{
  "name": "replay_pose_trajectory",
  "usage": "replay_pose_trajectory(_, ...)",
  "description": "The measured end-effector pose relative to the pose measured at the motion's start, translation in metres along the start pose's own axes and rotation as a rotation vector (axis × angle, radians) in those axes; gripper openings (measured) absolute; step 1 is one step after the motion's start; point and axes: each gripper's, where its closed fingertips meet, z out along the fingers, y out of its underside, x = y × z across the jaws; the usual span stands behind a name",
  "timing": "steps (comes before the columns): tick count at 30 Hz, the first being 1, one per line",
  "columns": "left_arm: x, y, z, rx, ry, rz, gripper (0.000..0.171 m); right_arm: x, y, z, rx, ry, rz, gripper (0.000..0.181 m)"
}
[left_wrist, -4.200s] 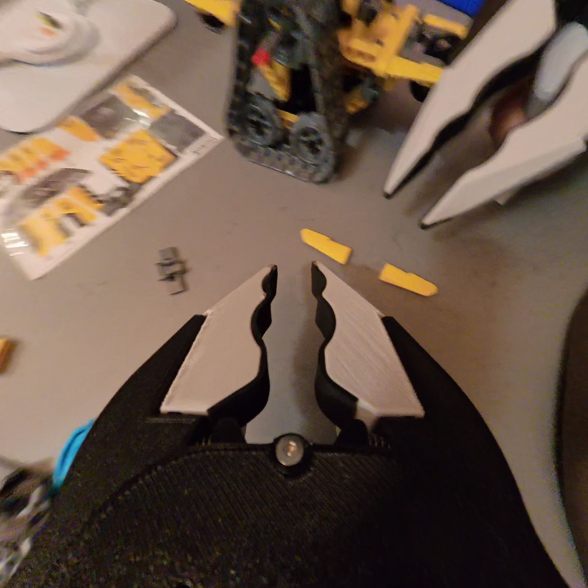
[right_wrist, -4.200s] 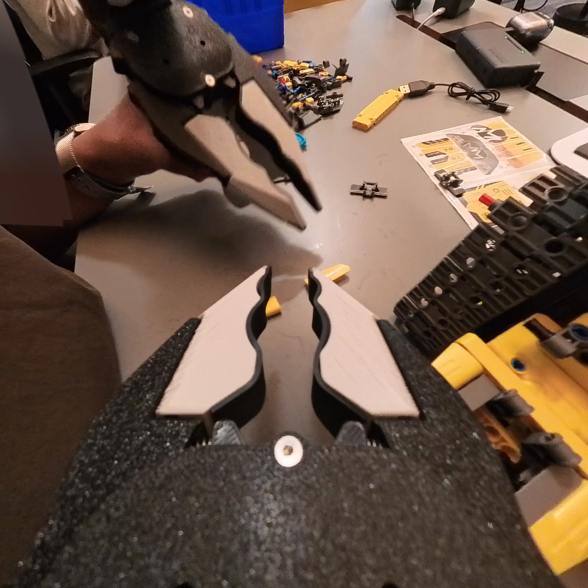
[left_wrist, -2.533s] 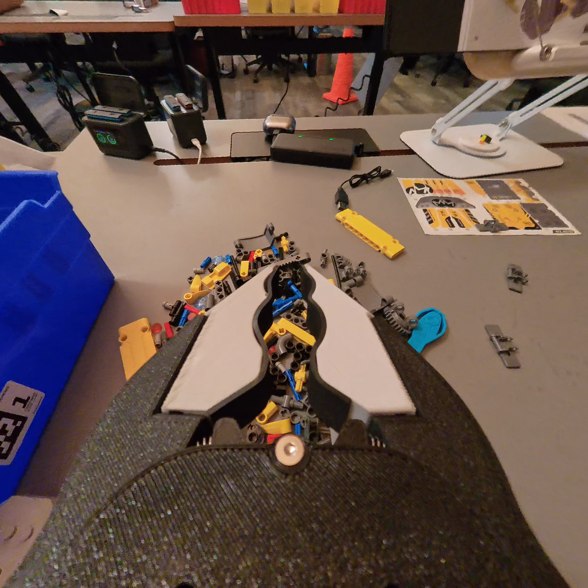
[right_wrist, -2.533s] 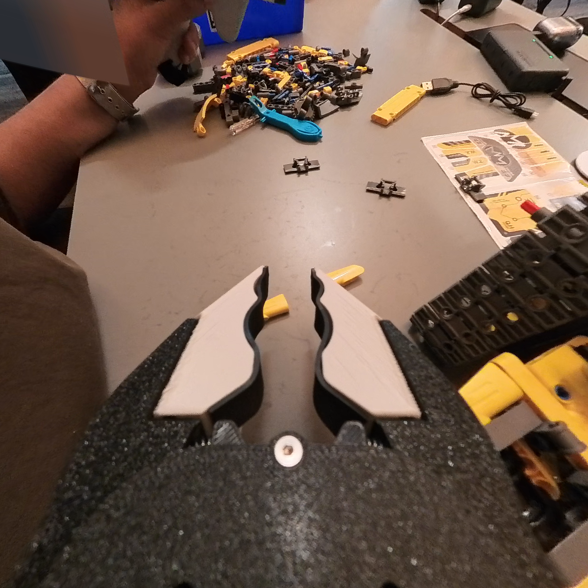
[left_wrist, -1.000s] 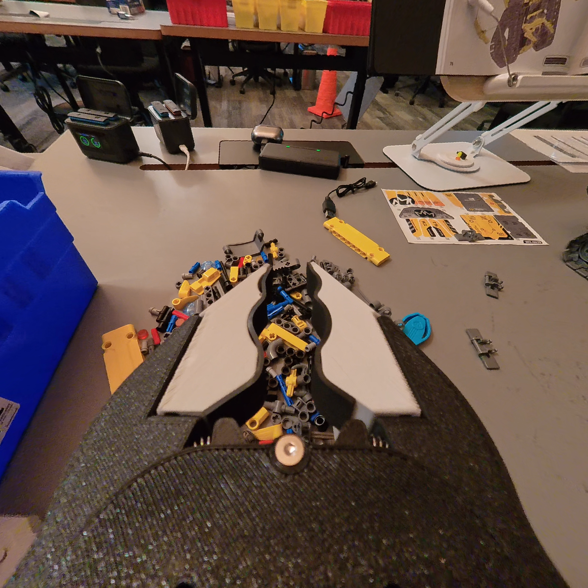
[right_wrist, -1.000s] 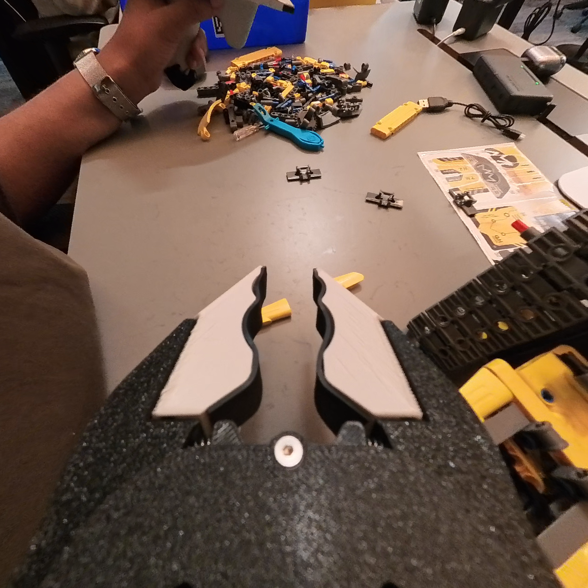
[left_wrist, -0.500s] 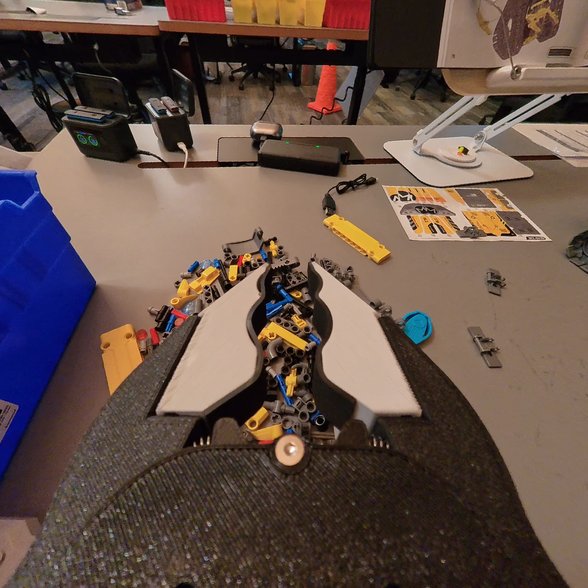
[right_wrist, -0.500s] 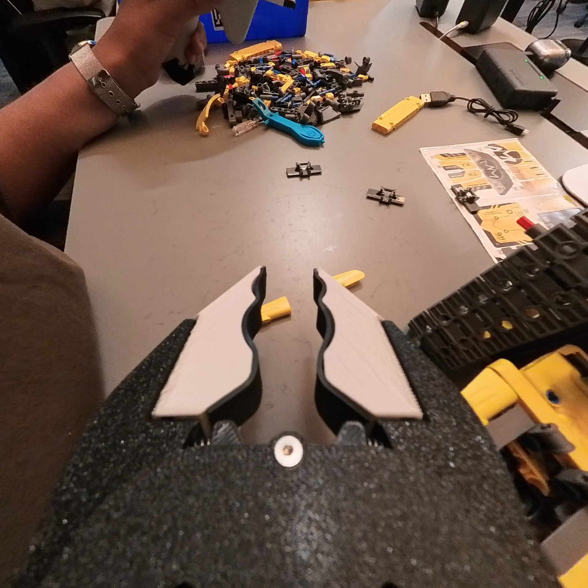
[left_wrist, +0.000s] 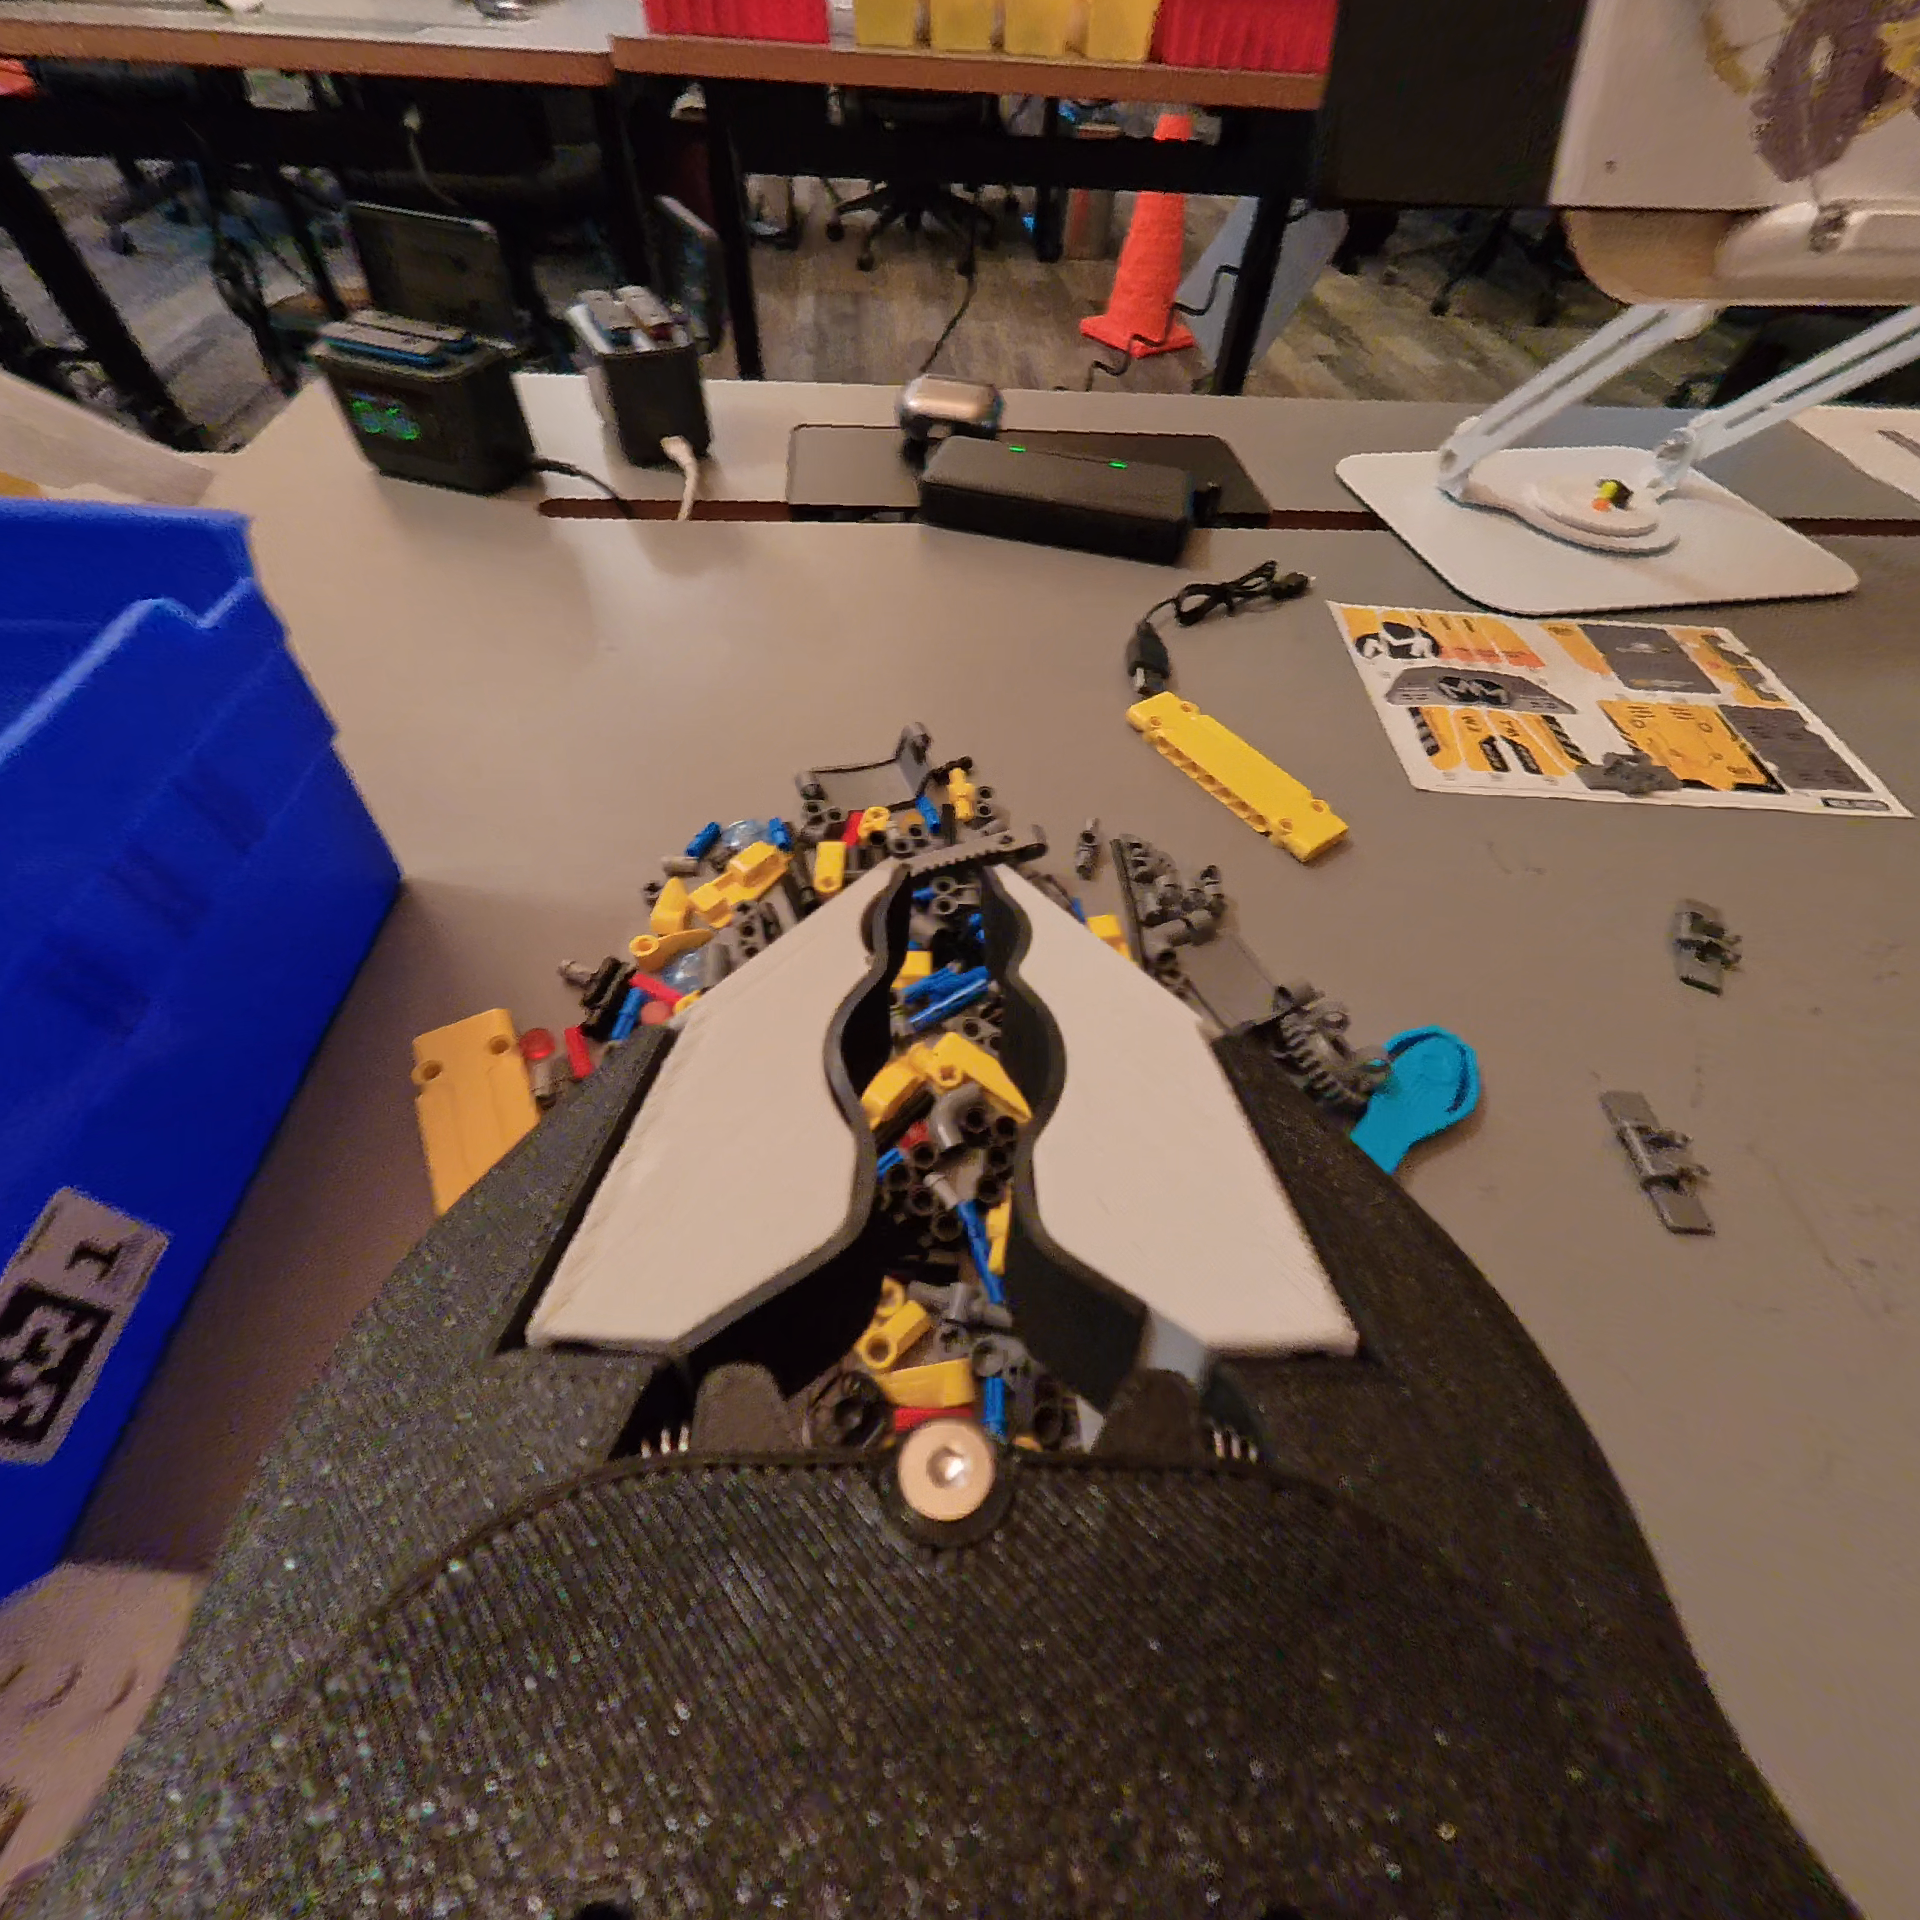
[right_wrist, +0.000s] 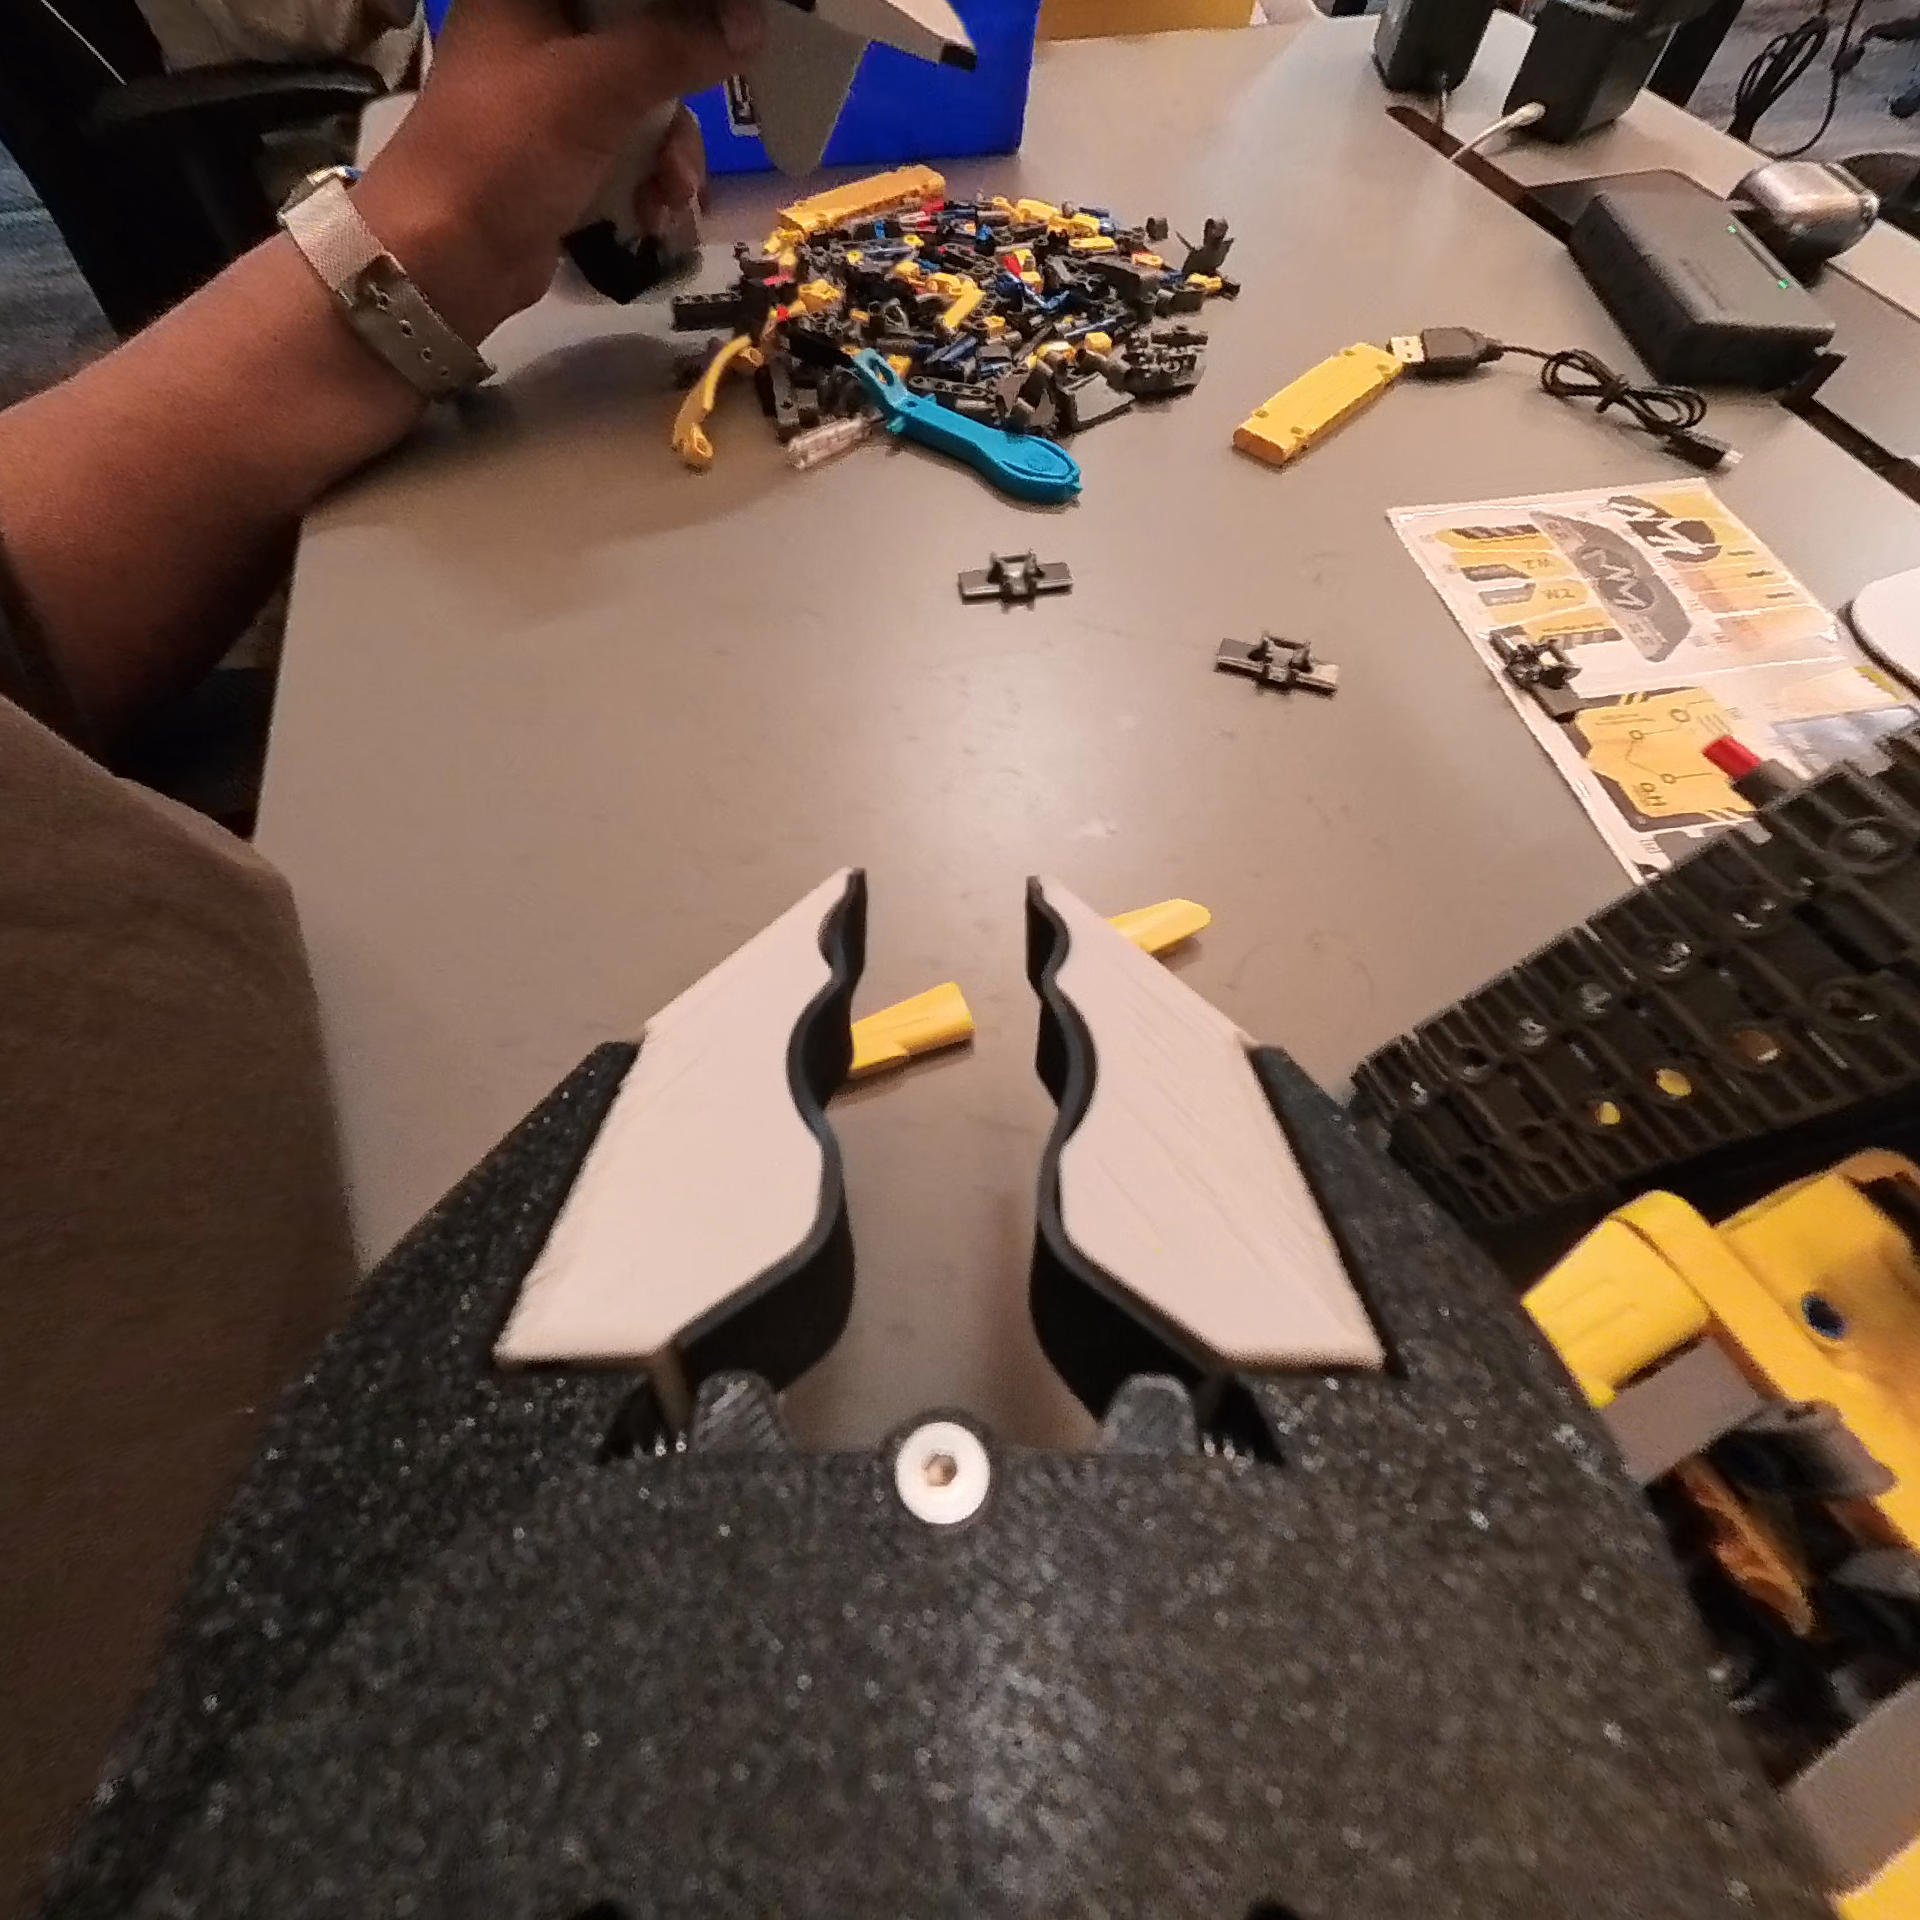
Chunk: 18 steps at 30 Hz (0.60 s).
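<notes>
My left gripper (left_wrist: 943, 881) hovers over a pile of small yellow, black and blue building pieces (left_wrist: 935, 1101); its jaws stand a narrow gap apart with nothing between them. It also shows at the top of the right wrist view (right_wrist: 831, 73), held by a hand above the pile (right_wrist: 966, 301). My right gripper (right_wrist: 944, 881) is open and empty, low over the grey table. A short yellow piece (right_wrist: 914, 1023) lies between its fingertips, and a second one (right_wrist: 1158, 925) lies beside the right tip. A yellow model with black tracks (right_wrist: 1662, 1039) stands close on its right.
A blue bin (left_wrist: 156, 831) stands left of the pile. A long yellow beam (left_wrist: 1236, 774), a teal tool (left_wrist: 1423, 1091), two grey track links (left_wrist: 1657, 1158), a sticker sheet (left_wrist: 1600, 707), a lamp base (left_wrist: 1600, 530) and chargers (left_wrist: 1049, 499) lie on the table. The left gripper's tips are roughly 35 cm from the right gripper's.
My left gripper swung from the yellow pieces by the model over to the pile, and its jaws have just narrowed. My right gripper has stayed put, open.
</notes>
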Motion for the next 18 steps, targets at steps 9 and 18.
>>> replay_pose_trajectory(9, -0.028, 0.033, -0.023, -0.308, -0.080, -0.076, 0.003, 0.002, 0.001, 0.001, -0.006, 0.014, -0.008, 0.030)
replay_pose_trajectory(18, -0.008, 0.076, -0.026, -0.577, 0.010, -0.083, 0.001, 0.001, 0.005, 0.003, -0.016, 0.000, 0.004, 0.030)
